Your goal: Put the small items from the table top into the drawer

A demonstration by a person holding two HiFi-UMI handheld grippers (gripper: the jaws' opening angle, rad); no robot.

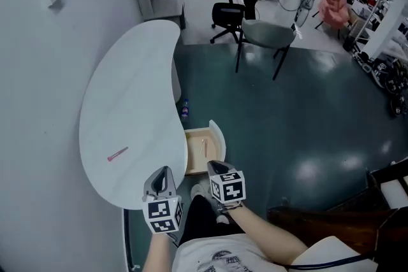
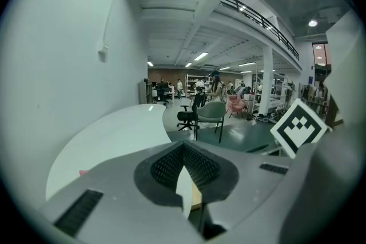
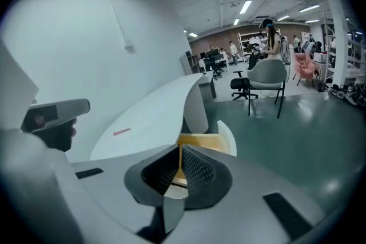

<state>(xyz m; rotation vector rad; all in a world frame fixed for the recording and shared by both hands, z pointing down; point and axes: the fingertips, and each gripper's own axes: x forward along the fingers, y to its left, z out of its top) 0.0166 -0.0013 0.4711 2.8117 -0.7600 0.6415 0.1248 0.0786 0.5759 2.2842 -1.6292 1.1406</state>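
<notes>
A thin pink item (image 1: 118, 153) is lying on the white curved table (image 1: 134, 86), towards its near end and touched by neither gripper. At the table's right edge the drawer (image 1: 218, 137) is standing pulled out, its pale wooden inside being shown, and a slim light stick (image 1: 204, 146) is lying in it. The left gripper (image 1: 164, 171) is being held over the table's near edge, to the right of the pink item, with its jaws brought together and nothing between them. The right gripper (image 1: 214, 166) is being held just in front of the drawer's near end; its jaws are likewise being kept closed on nothing, and in the right gripper view the open drawer is being framed just beyond them, with the pink item farther off to the left on the table. A small bottle (image 1: 185, 110) is standing on the dark green floor (image 1: 287, 118) beside the table's base. Farther back, a grey chair (image 1: 268, 35) and a black office chair (image 1: 228, 13) are standing apart from the table, and a plain white wall (image 1: 38, 73) is running along its left side.
</notes>
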